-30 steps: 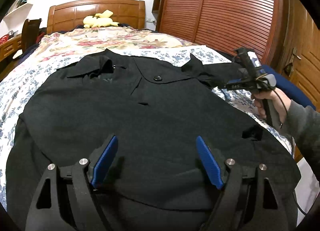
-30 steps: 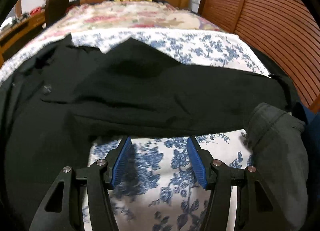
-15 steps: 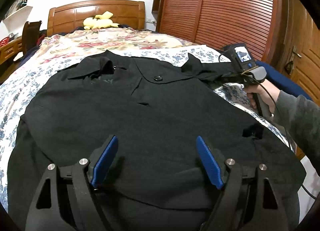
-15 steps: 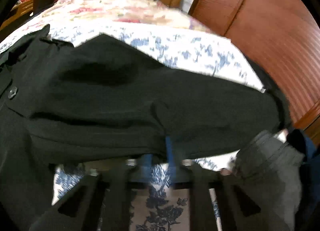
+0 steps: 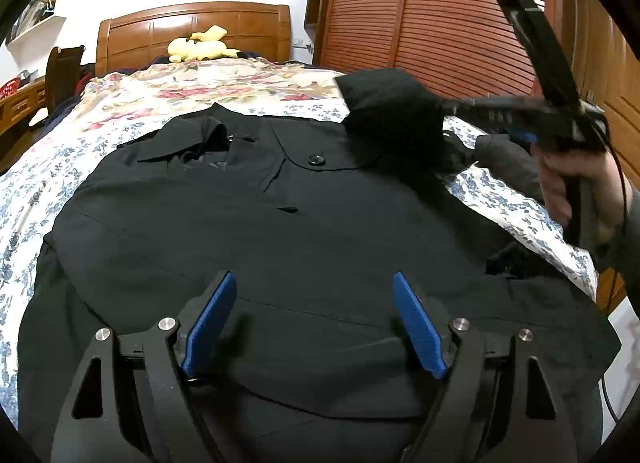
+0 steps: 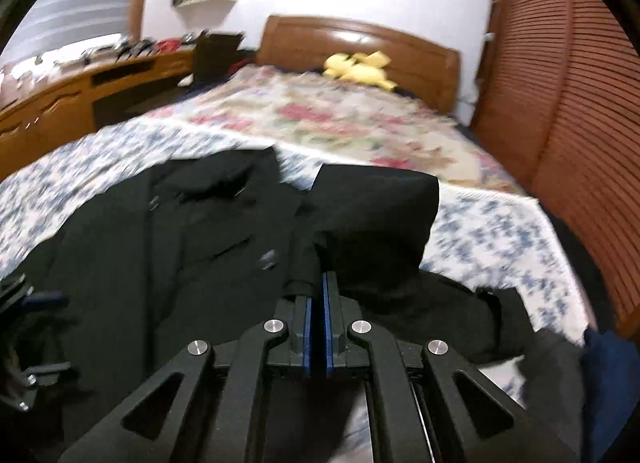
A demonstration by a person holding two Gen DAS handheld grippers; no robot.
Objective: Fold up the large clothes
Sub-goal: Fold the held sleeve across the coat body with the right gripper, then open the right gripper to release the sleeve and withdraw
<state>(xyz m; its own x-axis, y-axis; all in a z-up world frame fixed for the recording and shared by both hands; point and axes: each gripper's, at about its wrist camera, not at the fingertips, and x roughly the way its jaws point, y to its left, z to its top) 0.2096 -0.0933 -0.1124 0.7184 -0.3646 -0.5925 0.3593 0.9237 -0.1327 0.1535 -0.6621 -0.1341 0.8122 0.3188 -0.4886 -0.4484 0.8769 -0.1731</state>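
Note:
A large black coat [image 5: 280, 231] lies flat, front up, on the bed, collar toward the headboard. My left gripper [image 5: 316, 319] is open, low over the coat's lower front, holding nothing. My right gripper [image 6: 317, 295] is shut on the coat's right sleeve [image 6: 372, 215] and holds it lifted above the bed. In the left wrist view the right gripper [image 5: 444, 107] holds the raised sleeve [image 5: 392, 115] at the coat's right shoulder.
The bed has a blue floral sheet [image 5: 504, 199] and a floral quilt [image 5: 224, 79]. A yellow plush toy [image 5: 200, 49] lies by the wooden headboard [image 5: 192, 29]. A slatted wooden wardrobe [image 5: 440, 11] stands right, a desk [image 6: 60, 103] left.
My right gripper shut on the sleeve that lay stretched out to the right, then lifted it up and inward over the coat. My left gripper stayed in place, open.

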